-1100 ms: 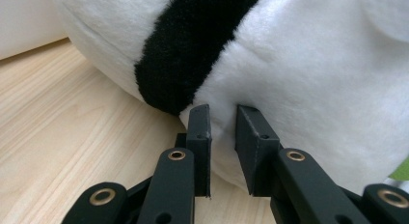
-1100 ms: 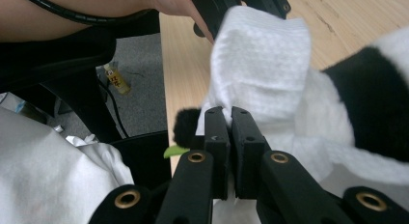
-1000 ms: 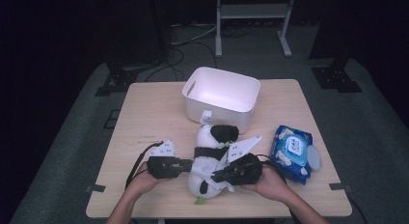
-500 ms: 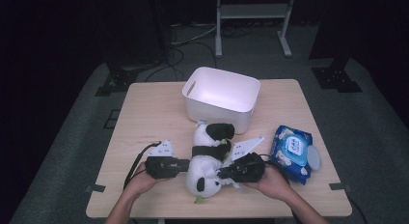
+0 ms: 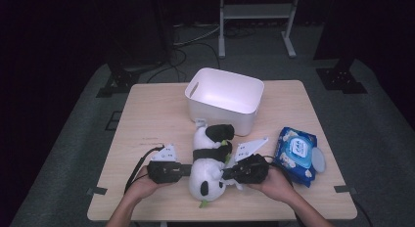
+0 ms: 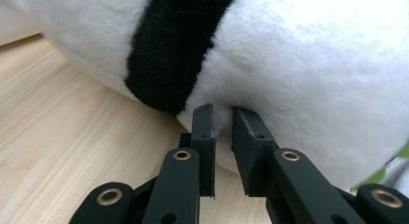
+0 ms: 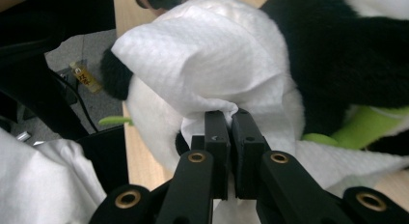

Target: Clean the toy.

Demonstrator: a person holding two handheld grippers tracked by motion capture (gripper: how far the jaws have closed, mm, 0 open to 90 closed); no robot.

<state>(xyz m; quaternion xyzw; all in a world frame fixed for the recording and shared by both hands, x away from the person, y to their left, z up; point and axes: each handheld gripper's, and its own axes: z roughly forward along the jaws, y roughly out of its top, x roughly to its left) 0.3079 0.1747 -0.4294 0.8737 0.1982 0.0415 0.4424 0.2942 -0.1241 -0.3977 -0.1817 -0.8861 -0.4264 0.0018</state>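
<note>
The panda plush (image 5: pixel 208 163) is lying on the wooden table (image 5: pixel 147 119), its long axis running away from the person: head near the front edge, feet pointing toward the white plastic tub (image 5: pixel 224 97) behind it. Both grippers are coming at it across that axis, one from each flank.

The left gripper (image 5: pixel 183 170) is sitting level against the panda's left side. In the left gripper view its jaws are nearly together, with a narrow gap showing; the tips are pressing into the white fur beside the black band, and they are probably pinching a small fold of plush, though the view is too tight to be certain.

The right gripper (image 5: pixel 230 173) is closing from the opposite side, and it is the one doing the work. Its jaws are clamped on a white wet wipe (image 7: pixel 207 64), which is draping over the panda's head and touching the fur. A blue pack of wipes (image 5: pixel 296 151) is lying just beyond the right hand (image 5: pixel 274 183).

Any wiping stroke will likely have to run along the body while the left gripper is steadying it.
</note>
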